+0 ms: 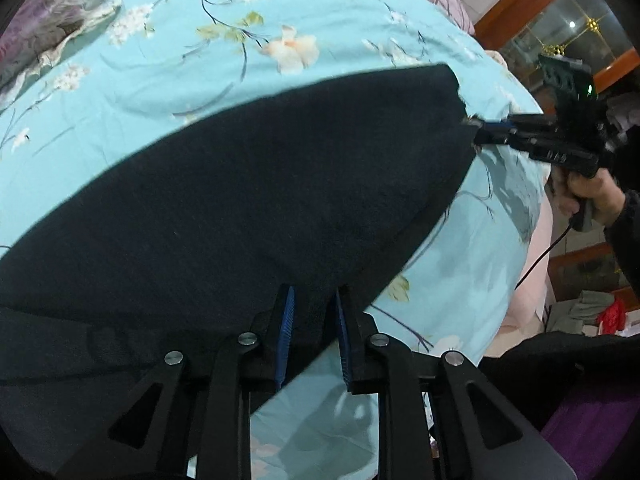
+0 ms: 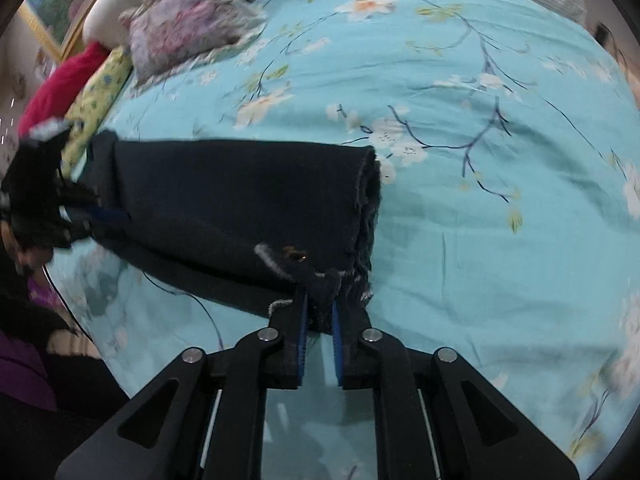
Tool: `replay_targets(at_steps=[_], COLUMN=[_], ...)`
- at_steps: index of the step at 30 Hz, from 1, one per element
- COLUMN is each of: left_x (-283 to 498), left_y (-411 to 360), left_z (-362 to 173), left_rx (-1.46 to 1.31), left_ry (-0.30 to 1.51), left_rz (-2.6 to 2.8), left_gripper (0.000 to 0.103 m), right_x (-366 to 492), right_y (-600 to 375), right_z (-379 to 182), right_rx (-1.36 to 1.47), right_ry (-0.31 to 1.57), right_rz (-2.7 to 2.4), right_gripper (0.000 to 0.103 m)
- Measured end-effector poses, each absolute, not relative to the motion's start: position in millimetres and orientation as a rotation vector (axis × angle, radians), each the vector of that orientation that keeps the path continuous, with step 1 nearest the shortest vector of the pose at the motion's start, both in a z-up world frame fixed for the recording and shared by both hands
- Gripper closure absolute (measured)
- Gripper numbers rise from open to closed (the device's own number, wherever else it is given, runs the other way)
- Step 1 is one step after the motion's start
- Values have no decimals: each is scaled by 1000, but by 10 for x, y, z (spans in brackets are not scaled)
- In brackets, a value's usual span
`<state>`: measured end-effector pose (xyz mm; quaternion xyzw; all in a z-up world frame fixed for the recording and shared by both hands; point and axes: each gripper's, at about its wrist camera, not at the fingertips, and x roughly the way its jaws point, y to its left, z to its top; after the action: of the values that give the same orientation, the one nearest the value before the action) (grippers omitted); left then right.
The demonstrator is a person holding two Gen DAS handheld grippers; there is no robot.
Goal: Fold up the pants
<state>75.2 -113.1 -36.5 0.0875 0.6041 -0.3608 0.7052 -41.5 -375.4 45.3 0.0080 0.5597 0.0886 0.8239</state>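
Dark navy pants (image 1: pixel 248 200) are stretched between my two grippers above a turquoise floral bedsheet (image 1: pixel 168 52). My left gripper (image 1: pixel 314 300) is shut on the near edge of the pants. In the left wrist view my right gripper (image 1: pixel 478 130) pinches the far end of the pants. In the right wrist view my right gripper (image 2: pixel 320 302) is shut on the frayed hem end of the pants (image 2: pixel 240 192), and my left gripper (image 2: pixel 100 212) holds the far end at the left.
A floral pillow (image 2: pixel 188 28) and a red cloth (image 2: pixel 64 84) lie at the head of the bed. A second patterned pillow (image 1: pixel 52 28) shows at the upper left. Wooden furniture (image 1: pixel 532 4) and clothes (image 1: pixel 592 312) stand beyond the bed's right edge.
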Motion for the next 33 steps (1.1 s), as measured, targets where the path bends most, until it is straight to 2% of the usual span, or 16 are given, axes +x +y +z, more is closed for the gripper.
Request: replay_targets(at_steps=[2,3,12,16,19,33], left_x=[707,689,581,617,668,823], left_y=[-1112,-1096,-782,-428,-147,1202], left_z=[-356,-352,-189,-29,58,298], left_rx=[176,162,63,-10,-55,-185], left_ry=[1335,1338,1312,1269,1244,1163], left_rz=[-813,-819,-745,-664,-603,-361], left_gripper=[70,68,65,64,59,59], right_x=[-441,-470,-396,-158,-10,471], right_y=[-3774,-3777,-3312,-2883,-2559,-1376], right_z=[510,555,949,890,795,351], right_rx=[43,55,120,137,131,112], right_ry=[1204,1197,1048,1045,1059,1139], right_rz=[135,121,204,306,376,591], right_gripper=[55,52,51,51,51,51])
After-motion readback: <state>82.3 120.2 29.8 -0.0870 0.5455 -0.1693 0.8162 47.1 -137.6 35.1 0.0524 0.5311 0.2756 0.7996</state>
